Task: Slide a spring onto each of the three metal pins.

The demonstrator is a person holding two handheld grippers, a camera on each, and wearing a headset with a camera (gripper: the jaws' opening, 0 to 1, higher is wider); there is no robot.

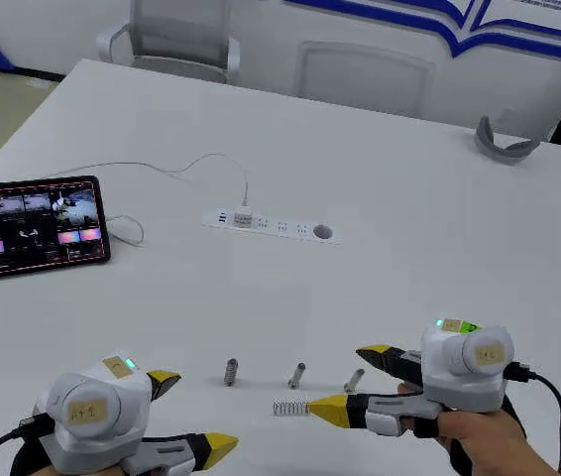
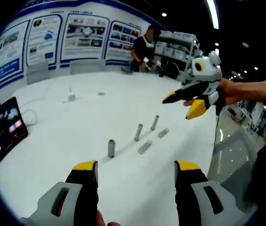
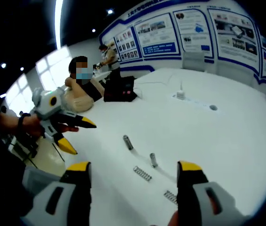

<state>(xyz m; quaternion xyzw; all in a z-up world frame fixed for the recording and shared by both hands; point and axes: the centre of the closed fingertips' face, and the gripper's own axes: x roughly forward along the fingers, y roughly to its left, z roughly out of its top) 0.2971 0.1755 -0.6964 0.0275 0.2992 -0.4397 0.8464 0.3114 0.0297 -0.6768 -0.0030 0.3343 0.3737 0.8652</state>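
Three short metal pins stand in a row near the table's front edge: the left pin (image 1: 231, 372) (image 2: 111, 148), the middle pin (image 1: 296, 376) (image 2: 138, 132) and the right pin (image 1: 354, 380) (image 2: 155, 122). The left pin looks ribbed in the head view. A loose spring (image 1: 287, 408) (image 2: 144, 147) (image 3: 142, 173) lies flat in front of the middle pin. Another small spring-like piece (image 2: 163, 133) (image 3: 170, 197) lies close to the right pin. My left gripper (image 1: 191, 415) (image 2: 135, 172) is open and empty, left of the pins. Over by the right pin, my right gripper (image 1: 338, 379) (image 3: 133, 172) hovers open and empty.
A tablet (image 1: 33, 226) with a lit screen lies at the left. A white power strip (image 1: 271, 224) with a cable sits mid-table. At the far right of the table rests a grey curved band (image 1: 505, 147). Chairs (image 1: 176, 40) stand behind the table, and a person (image 3: 79, 84) sits beyond its edge.
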